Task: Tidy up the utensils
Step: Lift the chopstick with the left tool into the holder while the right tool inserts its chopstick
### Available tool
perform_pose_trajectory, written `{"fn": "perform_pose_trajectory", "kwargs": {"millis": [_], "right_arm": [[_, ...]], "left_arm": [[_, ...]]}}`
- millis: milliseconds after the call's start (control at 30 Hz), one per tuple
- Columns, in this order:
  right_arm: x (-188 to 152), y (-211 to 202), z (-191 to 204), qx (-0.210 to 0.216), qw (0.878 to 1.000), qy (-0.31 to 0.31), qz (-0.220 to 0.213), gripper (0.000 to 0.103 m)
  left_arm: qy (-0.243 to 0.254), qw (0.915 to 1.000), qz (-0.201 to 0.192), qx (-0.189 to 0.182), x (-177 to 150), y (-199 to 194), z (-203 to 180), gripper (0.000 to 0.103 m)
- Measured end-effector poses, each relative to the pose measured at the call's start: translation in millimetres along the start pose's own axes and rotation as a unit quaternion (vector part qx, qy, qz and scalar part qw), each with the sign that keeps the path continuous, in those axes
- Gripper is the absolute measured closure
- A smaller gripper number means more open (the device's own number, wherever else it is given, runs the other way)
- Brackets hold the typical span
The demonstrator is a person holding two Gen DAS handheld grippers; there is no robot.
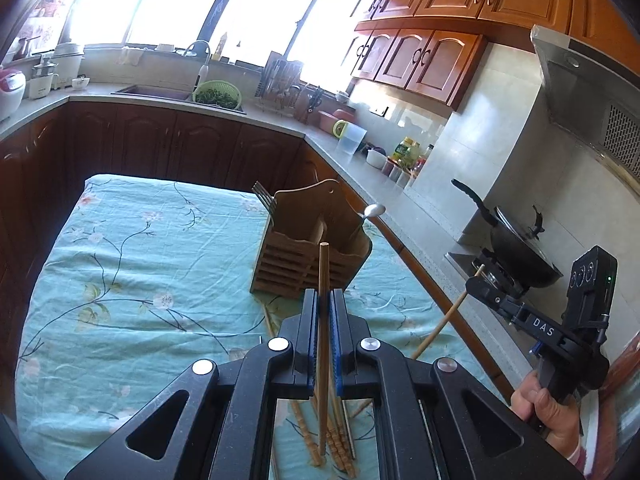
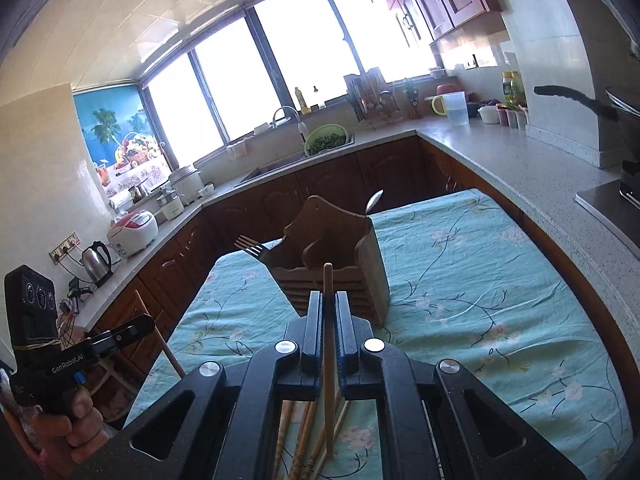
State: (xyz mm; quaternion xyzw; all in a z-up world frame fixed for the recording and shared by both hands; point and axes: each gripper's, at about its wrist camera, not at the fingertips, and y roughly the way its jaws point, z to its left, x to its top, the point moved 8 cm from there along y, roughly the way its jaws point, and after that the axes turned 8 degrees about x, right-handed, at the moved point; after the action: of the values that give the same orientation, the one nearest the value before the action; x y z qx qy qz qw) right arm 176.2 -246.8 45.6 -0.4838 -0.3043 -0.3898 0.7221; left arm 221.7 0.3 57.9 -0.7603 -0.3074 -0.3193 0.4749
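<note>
Both grippers, left gripper [image 1: 324, 300] and right gripper [image 2: 329, 302], are closed, and we hold one chopstick [image 1: 323, 280] in each, above the table, near the wooden holder [image 1: 316, 248].

Wooden holder [image 1: 310, 254] ahead on tablecloth [image 1: 120, 280], bare cloth left, counter [image 1: 424, 240] right

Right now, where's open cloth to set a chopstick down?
Free: tablecloth left of the wooden holder, and cloth right of the holder toward the counter. Crowded: the chopstick pile under both hand-held grippers, left and right.
</note>
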Motion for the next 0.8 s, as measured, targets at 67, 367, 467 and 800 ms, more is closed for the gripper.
{"fn": "perform_pose_trajectory", "kwargs": {"millis": [67,367,467,800], "right_arm": [[4.8,-2.6,1.5,0.0,1.0,-0.003,-0.006,0.098],[12.6,-1.7,-1.7,0.001,1.0,-0.002,-0.015,0.098],[14.0,-1.6,-1.6,0.002,1.0,-0.002,-0.018,0.098],[58.4,-2.4,-0.3,0.002,0.998,-0.013,-0.06,0.098]], "left_arm": [[0.001,1.0,-0.006,0.0,2.1,-3.6,0.1,0.099],[-0.001,0.9996,-0.028,0.003,13.1,-5.2,0.5,0.099],[-0.003,0.9993,-0.038,0.005,19.7,-4.3,0.0,0.099],[-0.001,0.9963,-0.086,0.01,61.8,6.6,-4.3,0.099]]}}
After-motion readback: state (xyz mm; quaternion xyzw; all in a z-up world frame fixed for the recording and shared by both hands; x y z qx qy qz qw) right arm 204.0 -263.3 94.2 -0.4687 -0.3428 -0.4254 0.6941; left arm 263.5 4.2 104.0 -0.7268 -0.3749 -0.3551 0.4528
